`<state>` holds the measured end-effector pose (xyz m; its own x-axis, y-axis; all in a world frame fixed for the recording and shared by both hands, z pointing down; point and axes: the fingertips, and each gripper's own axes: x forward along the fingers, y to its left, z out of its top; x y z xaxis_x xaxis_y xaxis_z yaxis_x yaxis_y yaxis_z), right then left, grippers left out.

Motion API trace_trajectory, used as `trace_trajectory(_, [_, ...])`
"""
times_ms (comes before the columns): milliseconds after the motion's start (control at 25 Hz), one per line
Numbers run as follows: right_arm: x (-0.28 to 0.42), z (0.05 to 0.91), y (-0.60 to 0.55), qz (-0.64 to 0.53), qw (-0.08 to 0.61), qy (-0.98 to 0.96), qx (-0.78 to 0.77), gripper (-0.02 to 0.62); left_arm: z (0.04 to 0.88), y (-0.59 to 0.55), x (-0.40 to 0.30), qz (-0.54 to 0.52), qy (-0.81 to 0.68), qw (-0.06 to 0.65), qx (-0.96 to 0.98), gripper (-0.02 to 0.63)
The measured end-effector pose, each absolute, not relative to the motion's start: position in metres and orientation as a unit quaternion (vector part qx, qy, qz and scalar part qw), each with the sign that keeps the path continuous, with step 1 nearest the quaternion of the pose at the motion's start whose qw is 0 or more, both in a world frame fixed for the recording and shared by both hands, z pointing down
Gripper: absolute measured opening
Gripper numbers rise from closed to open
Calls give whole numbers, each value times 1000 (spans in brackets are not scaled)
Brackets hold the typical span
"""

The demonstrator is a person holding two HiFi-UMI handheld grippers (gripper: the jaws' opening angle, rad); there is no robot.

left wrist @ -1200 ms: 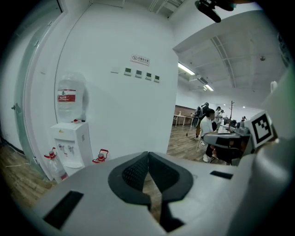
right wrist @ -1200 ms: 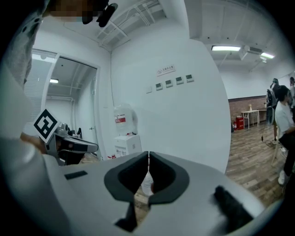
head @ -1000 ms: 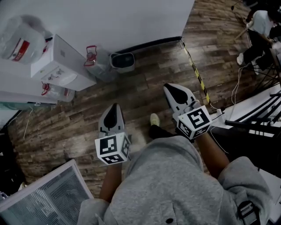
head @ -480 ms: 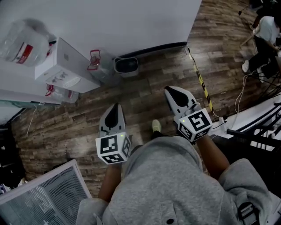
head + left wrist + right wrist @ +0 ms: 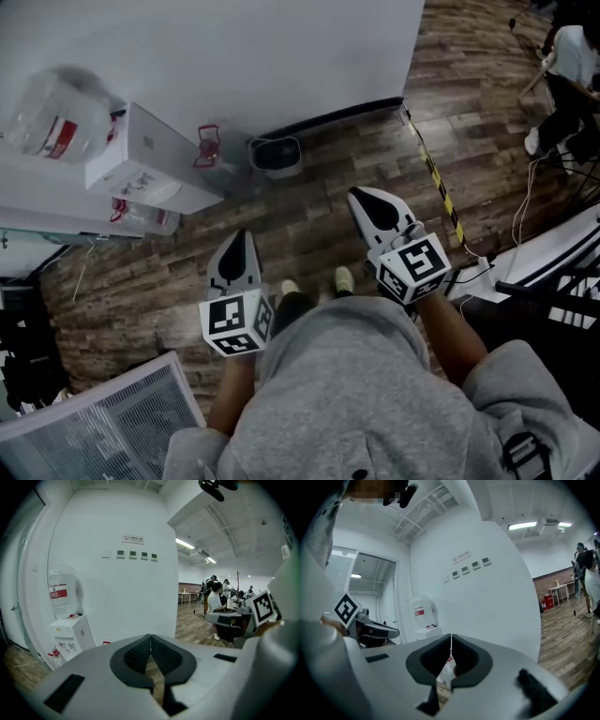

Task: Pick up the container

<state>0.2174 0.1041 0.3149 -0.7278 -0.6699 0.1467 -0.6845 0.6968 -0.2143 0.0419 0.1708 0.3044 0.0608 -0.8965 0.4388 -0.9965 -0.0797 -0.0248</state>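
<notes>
Both the left gripper (image 5: pixel 237 246) and the right gripper (image 5: pixel 367 202) have their jaws pressed together on nothing. The likely container, a small dark round bin (image 5: pixel 277 155), stands on the wood floor against the white wall, well ahead of them. Arriving with the jaws unopened would shove it, and the clear red-handled bag (image 5: pixel 211 155) just beside it could snag. The red label (image 5: pixel 58 127) on the water bottle and the wall sign (image 5: pixel 132 539) are too small to read.

wood plank floor (image 5: pixel 319 220); water dispenser (image 5: pixel 150 159), clear container (image 5: pixel 217 165), small bin (image 5: pixel 277 155) along wall; striped tape (image 5: pixel 437 184)
</notes>
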Motion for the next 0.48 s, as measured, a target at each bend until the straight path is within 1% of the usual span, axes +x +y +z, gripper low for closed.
trace_trajectory(240, [215,317,102,121,29,-921,369,26,310,167,47,169,-655,144,722,15])
trace_trajectory(480, [205,318,92,107,43,-921,371,26,316,151,36,157,-653,148,726,15])
